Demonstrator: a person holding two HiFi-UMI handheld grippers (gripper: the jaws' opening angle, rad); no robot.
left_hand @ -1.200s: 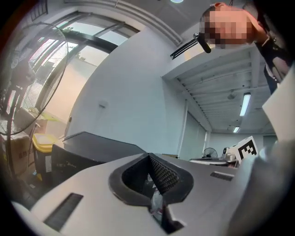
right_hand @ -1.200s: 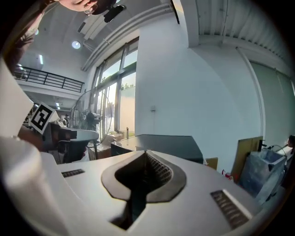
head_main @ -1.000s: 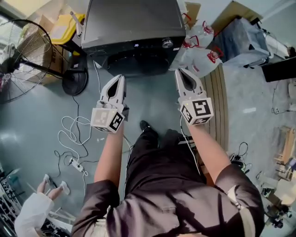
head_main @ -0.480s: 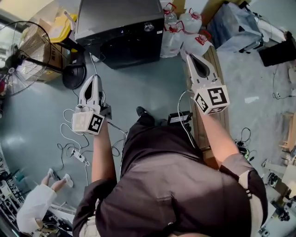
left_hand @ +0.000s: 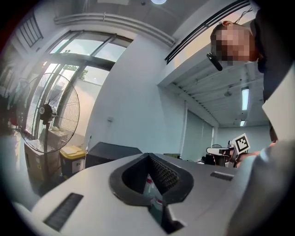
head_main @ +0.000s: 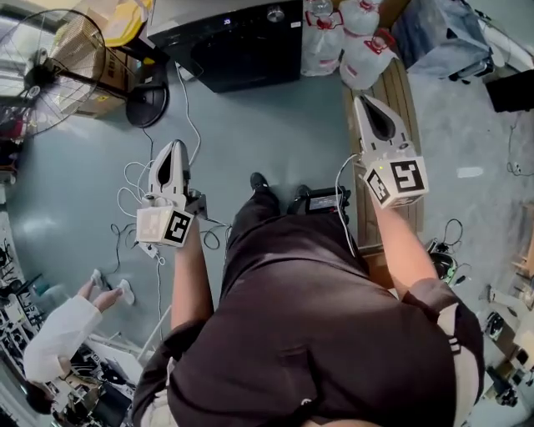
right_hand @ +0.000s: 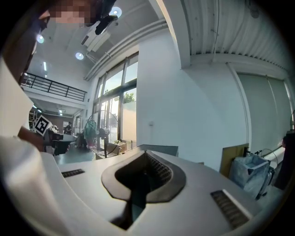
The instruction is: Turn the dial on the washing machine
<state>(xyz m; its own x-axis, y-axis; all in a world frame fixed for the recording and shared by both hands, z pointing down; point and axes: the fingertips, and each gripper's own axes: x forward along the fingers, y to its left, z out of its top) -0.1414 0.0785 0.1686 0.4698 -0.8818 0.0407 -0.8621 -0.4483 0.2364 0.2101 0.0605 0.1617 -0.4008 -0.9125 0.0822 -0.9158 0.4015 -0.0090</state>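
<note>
Ahead on floor (head_main: 275,125): 1 washing machine (head_main: 242,46) with 1 dial (head_main: 275,14), 1 fan (head_main: 37,77).

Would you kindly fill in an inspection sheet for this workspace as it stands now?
Surface: smooth grey floor; wooden planks at right.
Job's things: black washing machine at the top edge, dial on its front panel, touched by neither gripper.
Clutter: water jugs right of the machine; yellow bin; black box by the feet.
Grippers: left gripper and right gripper both shut, empty, well short of the machine.
Cables: white cables loose on the floor at left.
Surroundings: standing fan; another person's sleeve at lower left.
</note>
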